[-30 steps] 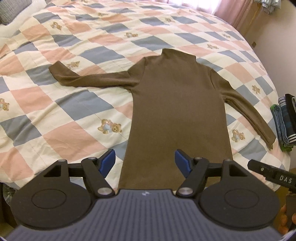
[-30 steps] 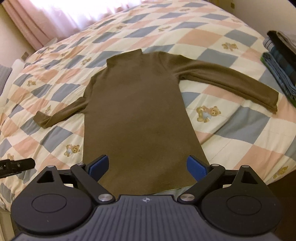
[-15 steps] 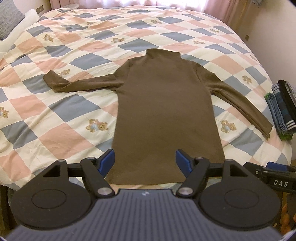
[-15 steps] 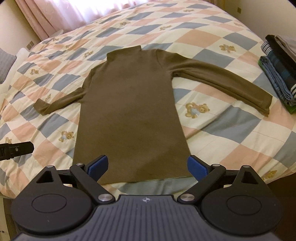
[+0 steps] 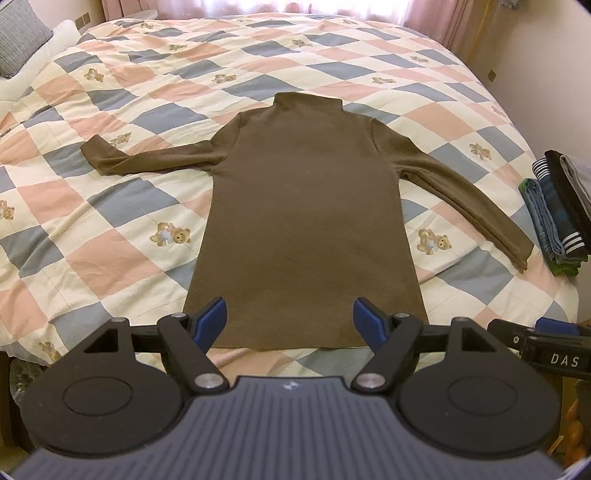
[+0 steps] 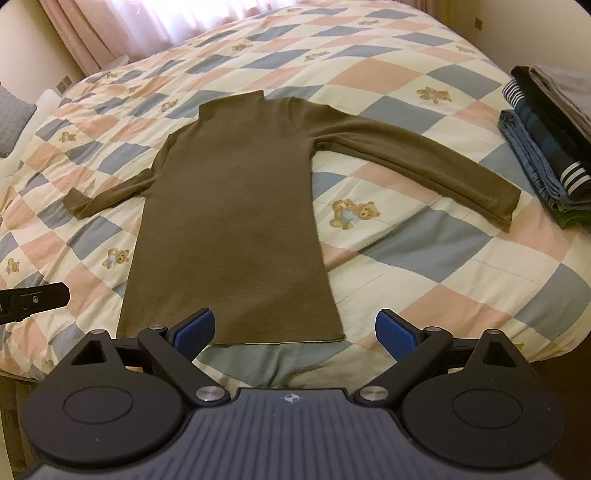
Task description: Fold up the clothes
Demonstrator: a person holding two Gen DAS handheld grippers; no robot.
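One brown long-sleeved top (image 5: 306,221) lies flat and spread on the quilt (image 5: 122,266), collar away from the tongs and hem nearest them. Its two sleeves are stretched out, one to each side, both resting on the checked cover.

There are two tongs. The left gripper (image 5: 290,320) hangs above the hem end of the top with its two blue pads (image 5: 212,317) standing wide apart; nothing is between them, and they touch no cloth. The right gripper (image 6: 294,330) hangs above the same hem, a little toward the right corner of it, its two blue pads (image 6: 397,334) also spread wide and empty. Each tong shows at the edge of the other's view (the right one at the lower right of the left view, the left one as a dark tip at the left edge of the right view).

To the right of both tongs, beyond the cuff of the right-hand sleeve, sits one pile of folded clothes (image 6: 550,144) at the bed's edge; about four or five layers show, though the exact count cannot be told. Pink curtains (image 6: 110,26) hang past the far side of the bed.
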